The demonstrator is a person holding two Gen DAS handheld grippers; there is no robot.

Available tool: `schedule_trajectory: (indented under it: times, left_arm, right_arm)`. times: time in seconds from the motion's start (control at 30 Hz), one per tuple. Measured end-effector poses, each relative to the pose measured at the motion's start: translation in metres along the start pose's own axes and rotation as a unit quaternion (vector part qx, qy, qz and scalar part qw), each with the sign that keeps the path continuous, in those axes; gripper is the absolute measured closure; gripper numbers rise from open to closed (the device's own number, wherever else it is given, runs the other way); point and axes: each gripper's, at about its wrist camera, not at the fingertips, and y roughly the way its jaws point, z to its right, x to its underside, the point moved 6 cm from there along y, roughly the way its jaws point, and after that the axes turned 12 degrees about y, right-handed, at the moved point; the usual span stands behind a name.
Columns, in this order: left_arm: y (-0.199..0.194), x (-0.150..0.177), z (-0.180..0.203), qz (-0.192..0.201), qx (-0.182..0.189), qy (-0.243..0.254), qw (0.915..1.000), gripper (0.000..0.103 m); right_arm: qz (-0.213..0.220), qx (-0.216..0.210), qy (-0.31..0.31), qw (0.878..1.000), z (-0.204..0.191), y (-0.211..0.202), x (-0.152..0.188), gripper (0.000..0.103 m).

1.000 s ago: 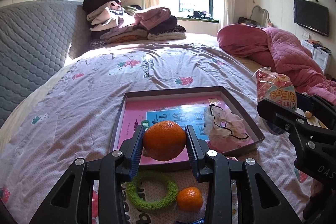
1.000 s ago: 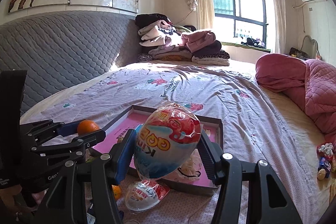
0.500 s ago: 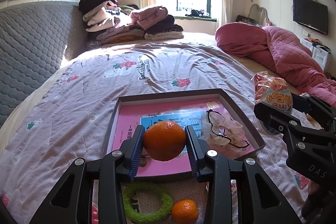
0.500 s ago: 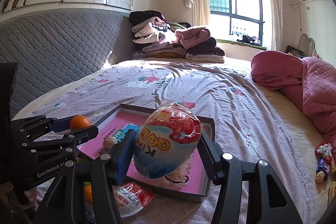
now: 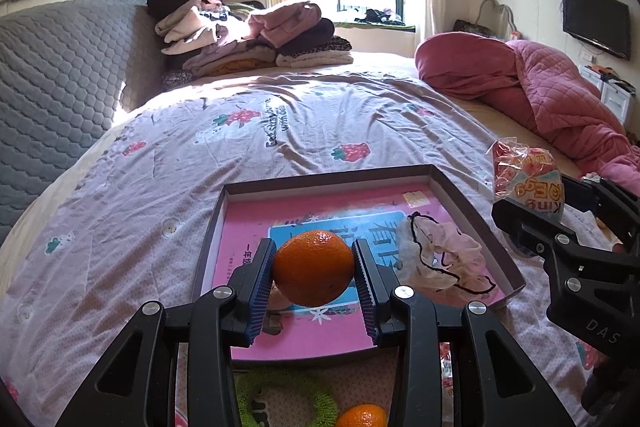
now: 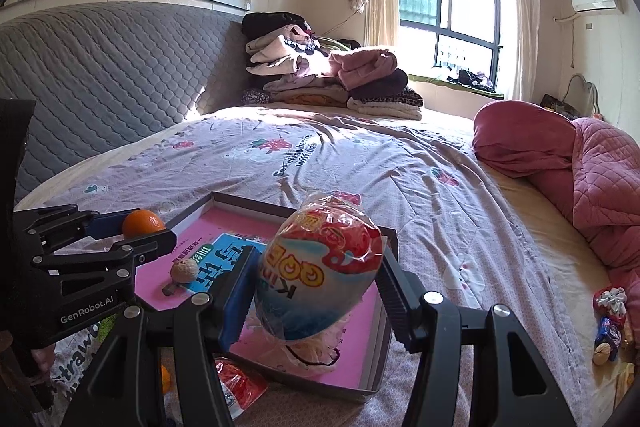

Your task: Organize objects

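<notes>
My left gripper (image 5: 314, 269) is shut on an orange (image 5: 313, 268) and holds it over the near part of a shallow pink-lined box tray (image 5: 328, 176) on the bed. My right gripper (image 6: 316, 283) is shut on a wrapped toy egg (image 6: 320, 275) above the tray's right side (image 6: 390, 239); the egg also shows in the left wrist view (image 5: 526, 179). In the tray lie a crumpled pink bag with a black cord (image 5: 440, 259) and a walnut (image 6: 184, 272). The left gripper and orange show in the right wrist view (image 6: 143, 223).
A green ring (image 5: 288, 403) and a small orange (image 5: 362, 417) lie on the bed in front of the tray, with a second wrapped egg (image 6: 236, 383). Small snacks (image 6: 608, 323) lie at the right. Folded clothes (image 5: 248, 35) and a pink quilt (image 5: 540, 95) are farther back.
Both grippers have moved forward over the tray with their loads still held; the tray now sits closer and lower in both views.
</notes>
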Motion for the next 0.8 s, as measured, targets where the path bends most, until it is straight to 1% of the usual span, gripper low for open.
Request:
schedule_trajectory:
  times: [0.3,0.5,0.67,0.8]
  left_arm:
    - [0.030,0.011,0.006,-0.029,0.016,0.002,0.9995,0.063]
    - [0.047,0.016,0.013,-0.044,0.030,0.007,0.9986,0.063]
    - [0.063,0.020,0.020,-0.063,0.037,0.019,0.9971,0.063]
    - [0.071,0.022,0.026,-0.072,0.052,0.017,0.9959,0.063]
  right_arm:
    - [-0.022,0.011,-0.005,1.000,0.008,0.025,0.008,0.045]
    - [-0.048,0.014,-0.005,0.999,0.013,0.044,0.017,0.045]
    - [-0.073,0.009,-0.006,0.997,0.015,0.060,0.027,0.045]
    - [-0.087,0.000,-0.002,0.996,0.013,0.068,0.031,0.045]
